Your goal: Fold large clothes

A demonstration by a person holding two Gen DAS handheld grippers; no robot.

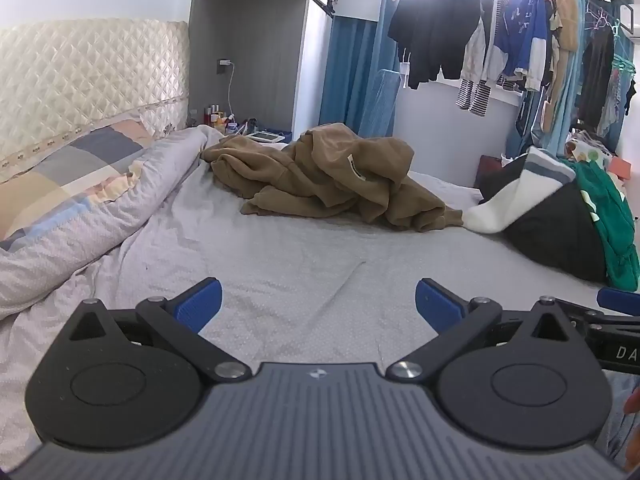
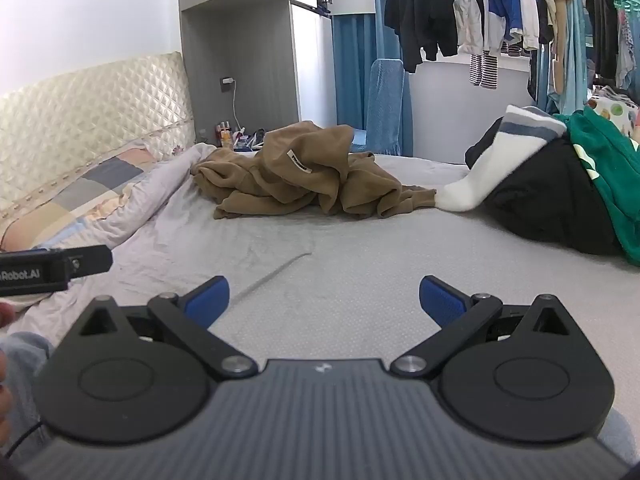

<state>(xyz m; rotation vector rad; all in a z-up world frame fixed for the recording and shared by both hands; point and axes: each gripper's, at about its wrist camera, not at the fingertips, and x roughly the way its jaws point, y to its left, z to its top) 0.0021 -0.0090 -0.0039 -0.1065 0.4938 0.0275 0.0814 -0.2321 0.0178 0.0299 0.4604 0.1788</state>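
In the right wrist view, white lettering reading "Robot.AI" stands on the black bar-shaped body of the left tool (image 2: 48,268) that juts in at the left edge; its start is cut off by the frame. In the left wrist view, the white letters "DA" stand on the black body of the right tool (image 1: 618,350) at the right edge, the rest cut off. The crumpled brown fleece garment (image 2: 304,172) on the bed carries a small white sewn-on label (image 2: 299,161) with dark print, too small to read.
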